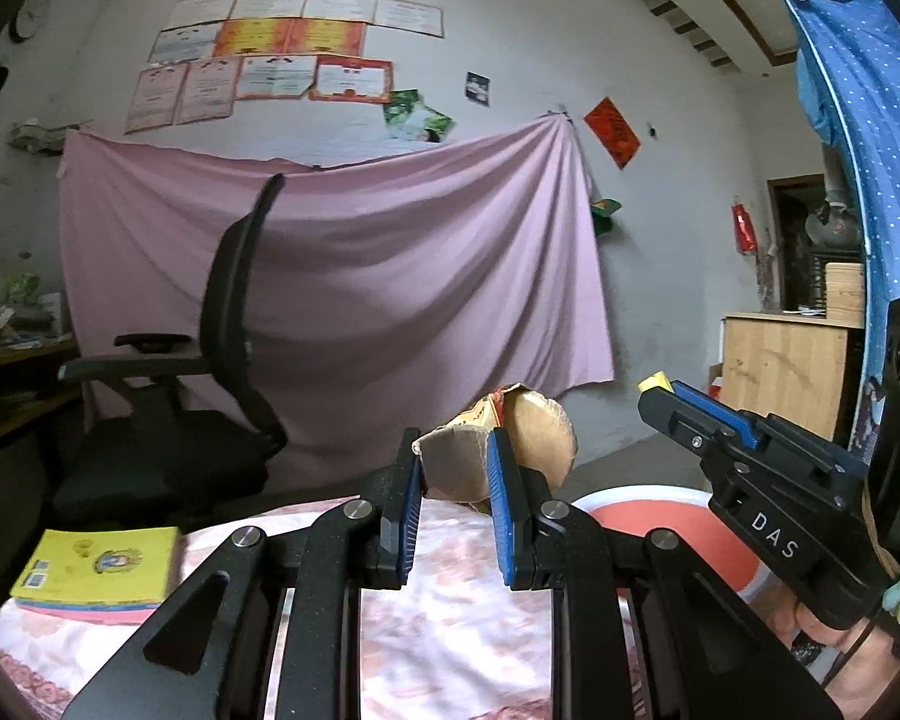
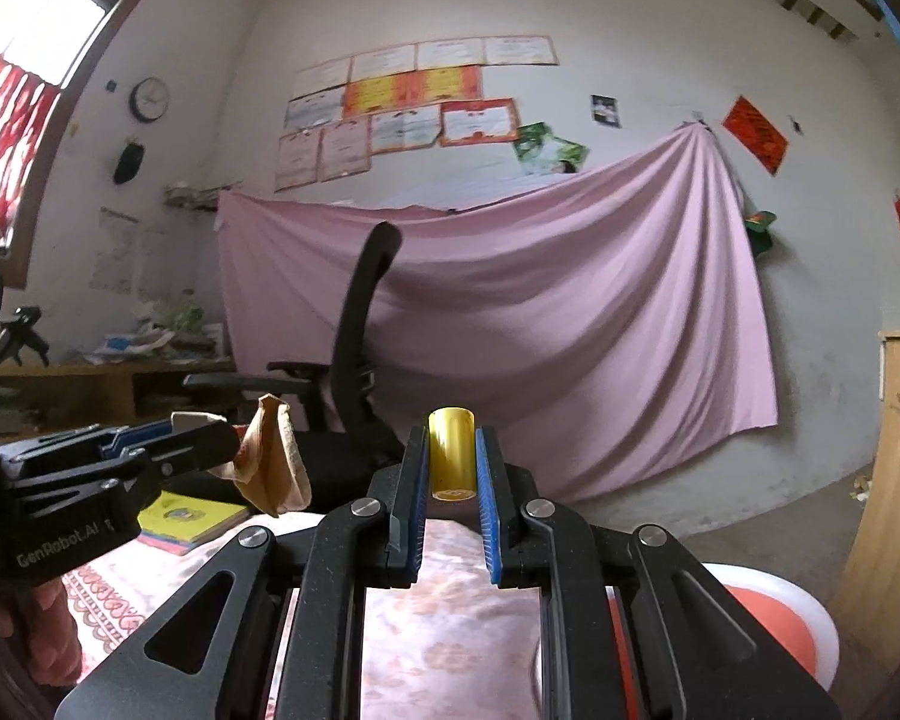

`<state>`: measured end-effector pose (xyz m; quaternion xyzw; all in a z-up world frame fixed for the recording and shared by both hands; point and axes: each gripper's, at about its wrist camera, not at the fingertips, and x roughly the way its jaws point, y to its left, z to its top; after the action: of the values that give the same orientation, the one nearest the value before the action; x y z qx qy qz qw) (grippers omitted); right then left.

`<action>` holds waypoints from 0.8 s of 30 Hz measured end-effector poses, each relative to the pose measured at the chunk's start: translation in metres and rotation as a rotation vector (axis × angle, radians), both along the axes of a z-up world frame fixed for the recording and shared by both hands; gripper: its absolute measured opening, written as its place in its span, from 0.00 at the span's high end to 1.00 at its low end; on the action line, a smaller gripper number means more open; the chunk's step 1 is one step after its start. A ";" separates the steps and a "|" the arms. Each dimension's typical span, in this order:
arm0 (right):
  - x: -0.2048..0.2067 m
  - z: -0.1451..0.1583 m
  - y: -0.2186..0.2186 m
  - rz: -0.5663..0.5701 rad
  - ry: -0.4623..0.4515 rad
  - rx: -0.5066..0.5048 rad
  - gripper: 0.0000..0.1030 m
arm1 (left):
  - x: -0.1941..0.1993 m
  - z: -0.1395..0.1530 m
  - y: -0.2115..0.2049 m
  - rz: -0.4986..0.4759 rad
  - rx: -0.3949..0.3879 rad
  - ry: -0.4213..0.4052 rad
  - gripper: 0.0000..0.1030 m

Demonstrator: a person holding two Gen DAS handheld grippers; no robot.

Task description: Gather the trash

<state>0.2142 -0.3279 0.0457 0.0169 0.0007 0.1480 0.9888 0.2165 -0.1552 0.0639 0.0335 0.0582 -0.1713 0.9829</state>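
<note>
Both hands are up in the air above the table [image 1: 450,588], which wears a pink floral cloth, and each carries a piece of trash. The left gripper [image 1: 453,468] is pinching a crumpled brown paper wrapper [image 1: 531,438]; only one corner of it sits between the blue pads, while the bulk bulges out past the right-hand finger and flops free. The right gripper [image 2: 453,462] is pressed onto a small yellow cylinder [image 2: 450,456], held upright right at the fingertips, with most of its length standing above and below the pads.

The bin looks to be the white-rimmed red tub [image 1: 678,516] at the table's right edge, low beneath the right gripper.

What worries me first is the wrapper. Crushed paper gives under pressure, and with so little of it in the grip a quick swing or a roll of the wrist could tease it loose, dropping it onto the cloth or the floor rather than into the tub.

The cylinder is the second risk. It is smooth and round and caught near the tips, so it could pivot between the pads or squirt out if the hand jerks; once down it would probably roll, perhaps off the table.

Third, the two grippers are near each other and heading, I judge, for the same opening. If both arrive together they may knock, and a knock is enough to free either item. A yellow book [image 1: 102,570] lies at the far left, well clear of all this.
</note>
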 end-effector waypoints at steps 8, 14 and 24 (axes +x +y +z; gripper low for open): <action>0.011 -0.005 -0.040 -0.081 0.046 0.054 0.87 | 0.020 0.002 -0.043 -0.059 -0.029 0.071 0.83; 0.019 -0.012 -0.069 -0.152 0.088 0.094 0.87 | 0.036 0.002 -0.075 -0.103 -0.055 0.132 0.83; 0.034 -0.023 -0.095 -0.248 0.193 0.123 0.87 | 0.071 -0.006 -0.108 -0.137 -0.085 0.322 0.83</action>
<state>0.2482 -0.4228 0.0229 0.0917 0.0846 0.0221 0.9919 0.2876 -0.2636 0.0577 -0.0320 0.2050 -0.2432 0.9475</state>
